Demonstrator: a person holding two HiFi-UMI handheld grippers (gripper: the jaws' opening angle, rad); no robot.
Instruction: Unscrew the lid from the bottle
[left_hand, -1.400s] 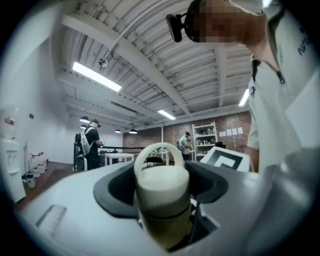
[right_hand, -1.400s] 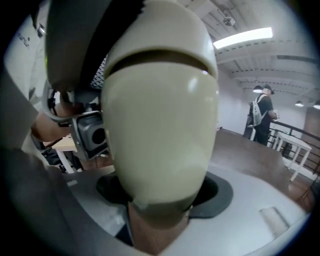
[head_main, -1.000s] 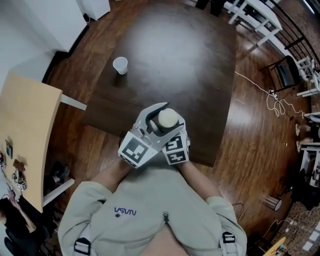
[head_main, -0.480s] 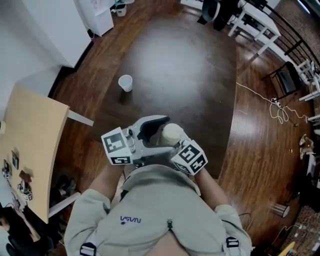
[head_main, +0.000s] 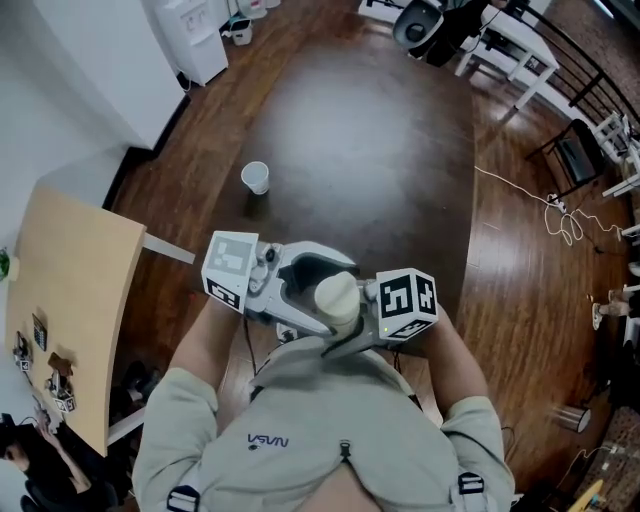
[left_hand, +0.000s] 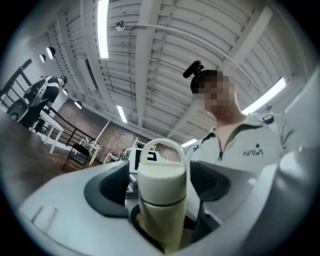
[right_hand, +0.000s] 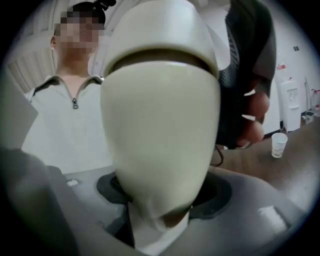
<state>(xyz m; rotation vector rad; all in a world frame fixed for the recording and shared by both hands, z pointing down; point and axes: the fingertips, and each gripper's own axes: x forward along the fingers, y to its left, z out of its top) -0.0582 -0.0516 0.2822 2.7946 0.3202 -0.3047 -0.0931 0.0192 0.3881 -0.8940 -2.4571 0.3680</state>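
Count: one cream insulated bottle (head_main: 337, 297), one lid (left_hand: 161, 175) with a loop handle, two handheld grippers, one white paper cup (head_main: 256, 177), one dark wooden table (head_main: 380, 150).

Bottle is off the table, held up in front of the person's chest over the table's near edge, between the two grippers. Long axis roughly vertical, lid end up, loop handle topmost, base down in the right gripper. Lid is still seated on the body, and the seam line runs straight across under it.

Right gripper (right_hand: 162, 200): jaws clamped on the bottle's lower body, pads pressed against both sides.

Left gripper (left_hand: 160, 192): jaws have just been opening and now stand wide apart. The lid end sits between them with a gap at each pad, no contact.

Left gripper comes in from the person's left, right gripper from the right, and they meet at the bottle.

Cup stands upright on the table, well apart from the bottle, out toward the left side.
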